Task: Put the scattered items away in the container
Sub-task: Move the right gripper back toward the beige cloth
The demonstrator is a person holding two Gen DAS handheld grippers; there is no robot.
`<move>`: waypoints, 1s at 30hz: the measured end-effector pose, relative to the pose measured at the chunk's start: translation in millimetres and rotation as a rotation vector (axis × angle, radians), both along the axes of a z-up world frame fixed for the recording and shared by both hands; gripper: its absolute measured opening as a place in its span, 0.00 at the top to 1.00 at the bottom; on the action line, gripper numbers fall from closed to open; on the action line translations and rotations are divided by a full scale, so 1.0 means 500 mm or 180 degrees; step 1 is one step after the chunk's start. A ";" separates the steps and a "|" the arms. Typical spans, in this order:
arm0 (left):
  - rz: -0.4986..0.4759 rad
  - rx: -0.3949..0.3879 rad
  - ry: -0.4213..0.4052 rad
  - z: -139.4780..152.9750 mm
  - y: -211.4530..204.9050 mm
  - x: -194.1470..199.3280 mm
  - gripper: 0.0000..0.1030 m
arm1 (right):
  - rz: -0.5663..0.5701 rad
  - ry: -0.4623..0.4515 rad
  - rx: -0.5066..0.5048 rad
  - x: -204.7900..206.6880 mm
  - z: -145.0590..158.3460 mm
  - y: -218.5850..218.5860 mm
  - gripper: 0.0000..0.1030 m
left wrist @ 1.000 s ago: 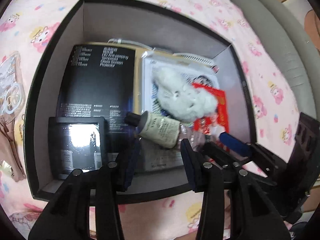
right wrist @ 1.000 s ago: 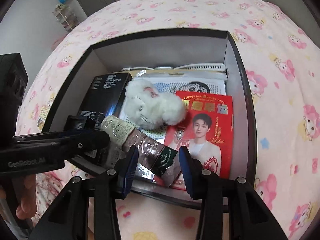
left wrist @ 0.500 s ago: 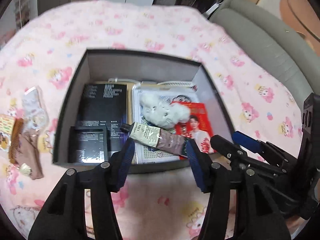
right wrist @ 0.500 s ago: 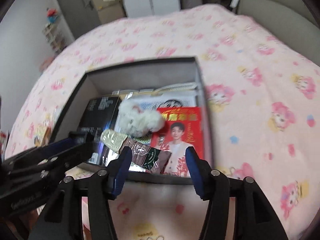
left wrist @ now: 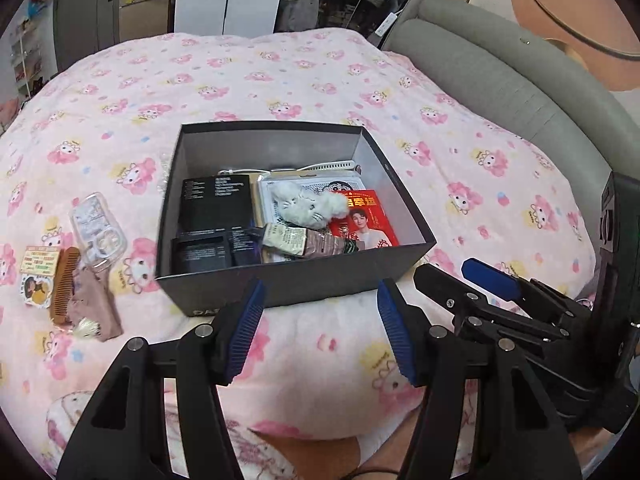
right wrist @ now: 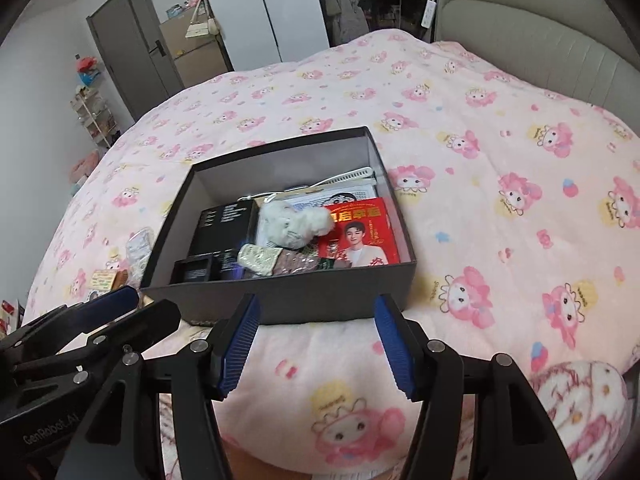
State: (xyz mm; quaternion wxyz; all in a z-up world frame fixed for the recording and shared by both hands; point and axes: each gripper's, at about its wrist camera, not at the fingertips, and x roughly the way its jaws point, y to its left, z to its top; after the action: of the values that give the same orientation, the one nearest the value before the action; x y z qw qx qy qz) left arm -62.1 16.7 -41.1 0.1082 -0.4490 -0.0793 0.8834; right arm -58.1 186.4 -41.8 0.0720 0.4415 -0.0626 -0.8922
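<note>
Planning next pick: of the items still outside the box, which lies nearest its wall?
The clear plastic case. It lies closest to the box left wall; the wooden comb, the brown pouch and sticker cards lie farther left.

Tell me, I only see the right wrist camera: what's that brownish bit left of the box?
Observer: A wooden comb, lying on the blanket left of the box.
Operator: Is anything hiding beside it?
Observer: Yes, a brown cloth touching the comb's right side.
Operator: Is the left gripper carrying something?
Observer: No. The left gripper has its jaws apart, with nothing between them.
</note>
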 end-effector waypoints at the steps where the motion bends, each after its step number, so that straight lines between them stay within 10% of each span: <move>1: -0.0001 0.0000 0.0011 0.004 -0.007 0.008 0.42 | 0.0014 0.0013 0.0020 0.005 0.003 -0.005 0.46; 30: 0.0518 0.0199 -0.0097 -0.013 -0.261 0.140 0.42 | 0.0792 -0.0054 0.0248 0.075 0.020 -0.266 0.46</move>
State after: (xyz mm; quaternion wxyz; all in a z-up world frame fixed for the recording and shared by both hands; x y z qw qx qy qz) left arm 7.8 -113.7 -47.5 0.0488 -0.4509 -0.1447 0.8794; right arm -20.4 53.5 -31.9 0.1644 0.4559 0.0268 -0.8743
